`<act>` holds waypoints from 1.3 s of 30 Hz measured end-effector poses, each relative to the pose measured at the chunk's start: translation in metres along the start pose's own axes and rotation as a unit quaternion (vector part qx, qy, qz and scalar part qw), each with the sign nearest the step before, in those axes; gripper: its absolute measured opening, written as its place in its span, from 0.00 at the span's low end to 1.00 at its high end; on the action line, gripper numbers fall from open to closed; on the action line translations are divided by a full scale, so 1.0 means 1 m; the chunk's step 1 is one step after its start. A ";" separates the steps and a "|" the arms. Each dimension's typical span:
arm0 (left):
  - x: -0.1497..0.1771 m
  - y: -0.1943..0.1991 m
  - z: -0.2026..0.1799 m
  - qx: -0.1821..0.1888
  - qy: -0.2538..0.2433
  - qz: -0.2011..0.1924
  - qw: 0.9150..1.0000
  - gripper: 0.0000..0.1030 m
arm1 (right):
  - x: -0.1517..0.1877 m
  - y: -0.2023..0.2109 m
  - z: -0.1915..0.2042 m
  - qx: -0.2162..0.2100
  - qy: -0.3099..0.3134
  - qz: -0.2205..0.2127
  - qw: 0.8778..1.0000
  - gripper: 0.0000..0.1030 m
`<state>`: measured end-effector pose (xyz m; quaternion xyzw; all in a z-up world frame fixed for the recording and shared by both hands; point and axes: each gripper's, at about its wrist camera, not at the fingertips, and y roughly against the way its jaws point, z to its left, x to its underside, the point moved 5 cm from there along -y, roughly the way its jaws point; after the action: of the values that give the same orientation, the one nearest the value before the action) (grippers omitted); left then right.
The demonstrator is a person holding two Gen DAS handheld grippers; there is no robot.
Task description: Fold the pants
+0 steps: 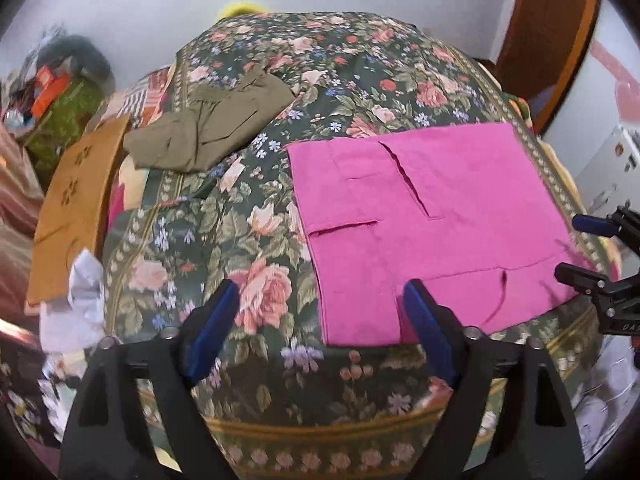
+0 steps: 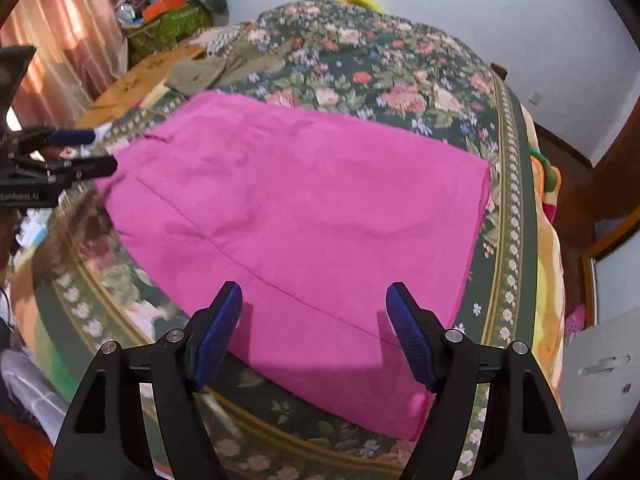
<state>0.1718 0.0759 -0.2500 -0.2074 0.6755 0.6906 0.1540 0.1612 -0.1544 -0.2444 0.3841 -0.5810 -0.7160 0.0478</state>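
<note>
Bright pink pants (image 1: pixel 432 224) (image 2: pixel 304 224) lie folded into a flat rectangle on a floral bedspread (image 1: pixel 256 240) (image 2: pixel 384 80). My left gripper (image 1: pixel 320 292) hangs above the bed's near edge by the fold's near left corner, jaws wide apart, nothing between the blue pads. My right gripper (image 2: pixel 314 294) hovers over the fold's near edge, also open and holding nothing. Each gripper shows in the other's view: the right gripper (image 1: pixel 580 248) at the right edge, the left gripper (image 2: pixel 100 152) at the left edge.
A folded olive garment (image 1: pixel 208 128) (image 2: pixel 224 64) lies farther back on the bed. A brown cardboard box (image 1: pixel 76 200) and white crumpled paper (image 1: pixel 86 276) sit at the bed's left side. Clutter and a green bag (image 2: pixel 168 28) stand by the wall. A wooden door (image 1: pixel 548 36) is at the right.
</note>
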 end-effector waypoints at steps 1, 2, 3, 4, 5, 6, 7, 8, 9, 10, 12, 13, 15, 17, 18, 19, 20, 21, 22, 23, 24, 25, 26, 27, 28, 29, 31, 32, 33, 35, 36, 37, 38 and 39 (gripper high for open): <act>0.002 0.002 0.001 0.012 0.013 0.001 1.000 0.91 | -0.004 0.003 0.002 -0.005 -0.003 -0.011 1.000 0.69; 0.004 0.004 0.002 0.025 0.026 0.002 0.999 0.92 | -0.006 0.005 0.005 -0.008 -0.005 -0.019 1.000 0.69; 0.006 0.005 0.003 0.035 0.036 0.004 0.999 0.92 | -0.009 0.006 0.007 -0.011 -0.008 -0.026 1.000 0.69; 0.009 0.005 0.003 0.049 0.048 0.012 0.998 0.92 | -0.012 0.006 0.009 -0.014 -0.010 -0.033 0.999 0.69; 0.012 0.004 0.003 0.057 0.056 0.019 0.997 0.92 | -0.014 0.005 0.012 -0.016 -0.012 -0.039 0.999 0.69; 0.014 0.001 0.002 0.065 0.063 0.028 0.995 0.92 | -0.016 0.002 0.015 -0.018 -0.014 -0.042 0.999 0.69; 0.017 -0.001 0.001 0.076 0.072 0.039 0.994 0.92 | -0.018 -0.002 0.017 -0.020 -0.015 -0.043 0.999 0.69; 0.020 -0.003 0.000 0.090 0.083 0.049 0.991 0.92 | -0.018 -0.005 0.018 -0.021 -0.016 -0.043 0.999 0.69; 0.023 -0.005 -0.001 0.103 0.092 0.057 0.989 0.92 | -0.018 -0.009 0.020 -0.024 -0.018 -0.042 0.999 0.69; 0.026 -0.008 -0.003 0.123 0.106 0.069 0.984 0.92 | -0.016 -0.015 0.022 -0.025 -0.019 -0.040 0.999 0.69; 0.030 -0.011 -0.009 0.152 0.121 0.086 0.977 0.92 | -0.012 -0.024 0.023 -0.024 -0.022 -0.032 0.999 0.69; 0.031 -0.013 -0.013 0.171 0.127 0.094 0.972 0.92 | -0.009 -0.032 0.022 -0.022 -0.025 -0.025 0.999 0.69; 0.032 -0.015 -0.019 0.192 0.137 0.099 0.967 0.93 | -0.004 -0.039 0.020 -0.025 -0.030 -0.013 0.999 0.69; 0.029 -0.017 -0.023 0.200 0.141 0.096 0.965 0.99 | 0.001 -0.044 0.015 -0.043 -0.045 -0.008 0.998 0.70; 0.027 -0.019 -0.025 0.206 0.145 0.096 0.963 0.99 | 0.002 -0.044 0.014 -0.048 -0.051 -0.010 0.998 0.72; 0.025 -0.022 -0.025 0.211 0.153 0.096 0.961 0.99 | 0.003 -0.043 0.012 -0.053 -0.056 -0.010 0.997 0.72; 0.023 -0.024 -0.025 0.215 0.160 0.095 0.959 0.99 | 0.004 -0.043 0.011 -0.057 -0.056 -0.011 0.997 0.72; 0.021 -0.026 -0.025 0.219 0.166 0.094 0.957 0.99 | 0.005 -0.043 0.011 -0.060 -0.055 -0.011 0.997 0.72; 0.018 -0.029 -0.025 0.227 0.174 0.090 0.954 0.99 | 0.005 -0.043 0.011 -0.061 -0.054 -0.012 0.997 0.72; 0.015 -0.031 -0.025 0.233 0.182 0.088 0.951 0.99 | 0.005 -0.043 0.012 -0.061 -0.052 -0.013 0.997 0.72; 0.013 -0.034 -0.024 0.238 0.190 0.085 0.949 0.99 | 0.005 -0.043 0.013 -0.061 -0.051 -0.014 0.997 0.72; 0.010 -0.038 -0.022 0.247 0.203 0.080 0.944 0.99 | 0.006 -0.043 0.013 -0.062 -0.050 -0.015 0.997 0.73; 0.009 -0.040 -0.020 0.254 0.213 0.076 0.940 0.99 | 0.006 -0.043 0.013 -0.064 -0.050 -0.015 0.997 0.73; 0.008 -0.040 -0.017 0.260 0.226 0.074 0.936 0.99 | 0.006 -0.043 0.012 -0.066 -0.051 -0.016 0.996 0.73; 0.007 -0.041 -0.015 0.263 0.232 0.073 0.934 0.99 | 0.006 -0.043 0.012 -0.068 -0.051 -0.016 0.996 0.73; 0.005 -0.041 -0.013 0.267 0.239 0.071 0.931 0.99 | 0.006 -0.044 0.011 -0.069 -0.051 -0.016 0.996 0.73; 0.002 -0.042 -0.010 0.260 0.248 0.068 0.931 0.94 | 0.006 -0.043 0.011 -0.071 -0.051 -0.017 0.996 0.73; 0.000 -0.042 -0.010 0.248 0.246 0.066 0.935 0.83 | 0.006 -0.043 0.011 -0.071 -0.051 -0.017 0.996 0.73; -0.001 -0.042 -0.009 0.233 0.241 0.064 0.940 0.75 | 0.006 -0.043 0.011 -0.072 -0.051 -0.018 0.996 0.73; -0.003 -0.042 -0.010 0.188 0.219 0.062 0.955 0.40 | 0.006 -0.043 0.011 -0.073 -0.053 -0.019 0.996 0.73; -0.003 -0.042 -0.010 0.179 0.213 0.060 0.959 0.32 | 0.006 -0.043 0.010 -0.073 -0.053 -0.020 0.996 0.73; -0.003 -0.043 -0.011 0.178 0.209 0.061 0.960 0.28 | 0.006 -0.042 0.010 -0.074 -0.055 -0.020 0.996 0.73; -0.002 -0.044 -0.012 0.174 0.206 0.058 0.961 0.26 | 0.006 -0.042 0.010 -0.073 -0.057 -0.020 0.996 0.73; -0.003 -0.042 -0.014 0.166 0.197 0.052 0.965 0.24 | 0.006 -0.042 0.009 -0.072 -0.058 -0.019 0.996 0.73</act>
<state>0.1964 0.0643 -0.2853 -0.2752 0.8075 0.5216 0.0138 0.1673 -0.1368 -0.2833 0.3486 -0.5221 -0.7779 0.0275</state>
